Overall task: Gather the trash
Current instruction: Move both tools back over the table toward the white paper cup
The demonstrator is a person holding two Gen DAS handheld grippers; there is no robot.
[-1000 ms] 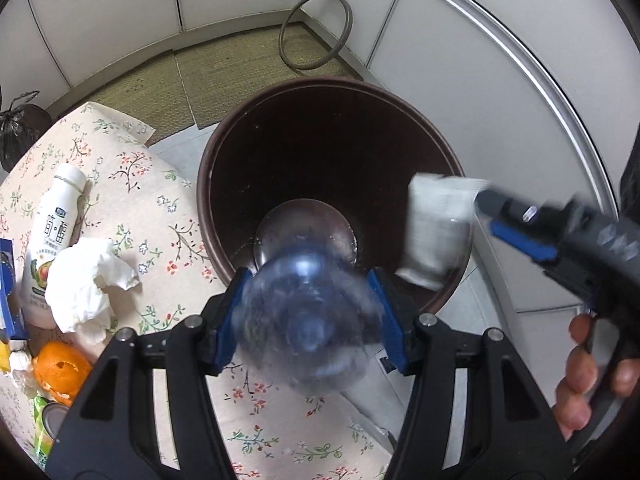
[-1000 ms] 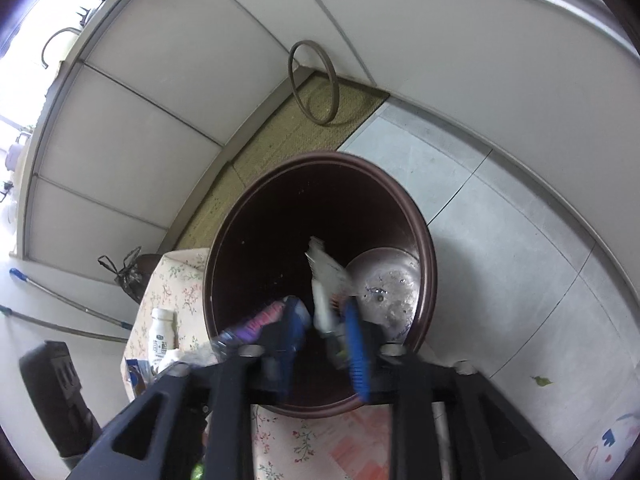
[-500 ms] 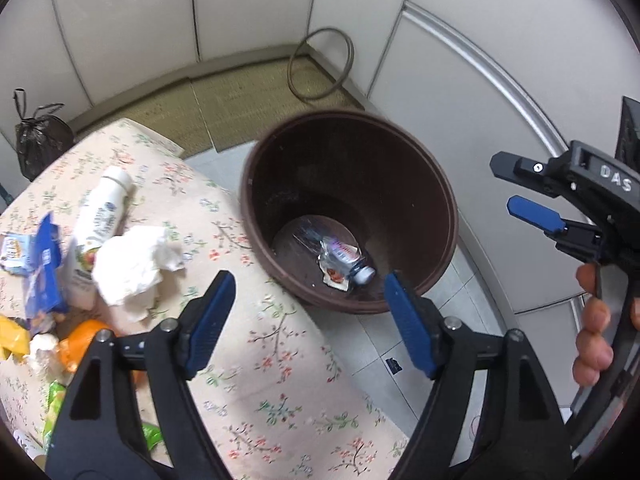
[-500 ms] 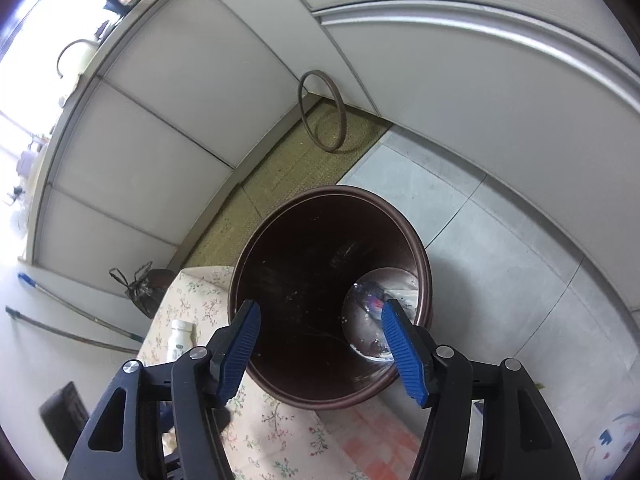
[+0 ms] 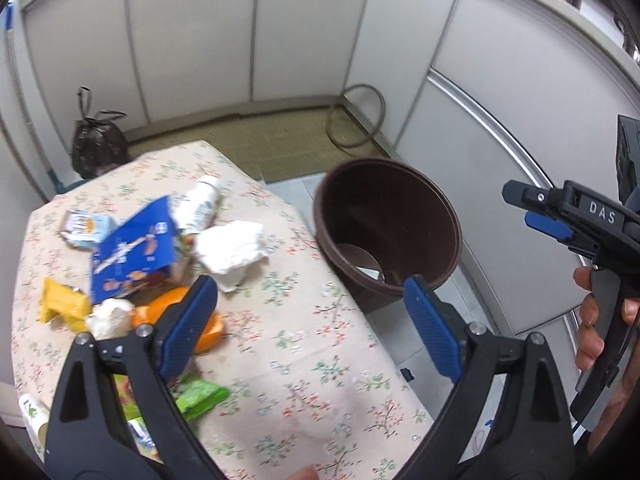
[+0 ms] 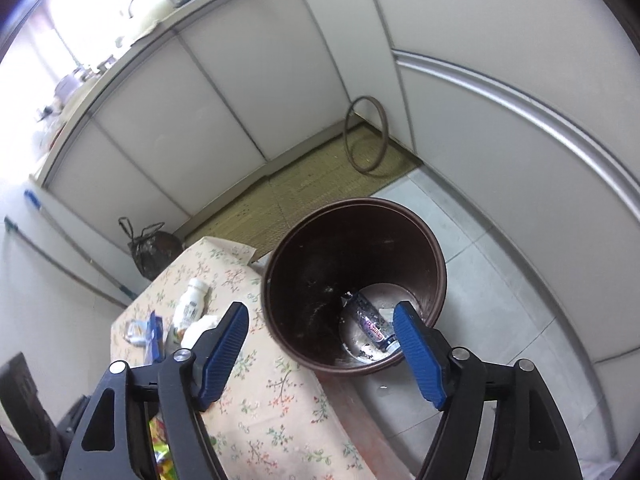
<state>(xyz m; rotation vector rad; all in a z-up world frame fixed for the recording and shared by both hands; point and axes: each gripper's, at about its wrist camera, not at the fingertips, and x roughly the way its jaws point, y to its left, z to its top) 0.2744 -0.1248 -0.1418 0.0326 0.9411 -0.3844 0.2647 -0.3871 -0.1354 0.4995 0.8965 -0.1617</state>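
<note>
**A:** Where do things stand?

**B:** The table holds most of the trash, and the brown bin sits on the floor just beside its edge. In the bin I see a plastic bottle and a scrap of paper. My left gripper and right gripper are both empty, jaws opening, nothing between them.

**A:** So what next?

**B:** Fetch more, I'd say. 2 pieces per trip works well, biggest first: the blue carton, then the white drink bottle, then the crumpled tissue, then the orange peel.

**A:** Any tips?

**B:** Come down with jaws wide, straddle the carton across its narrow side, and keep clear of the cloth so it doesn't bunch.
</note>
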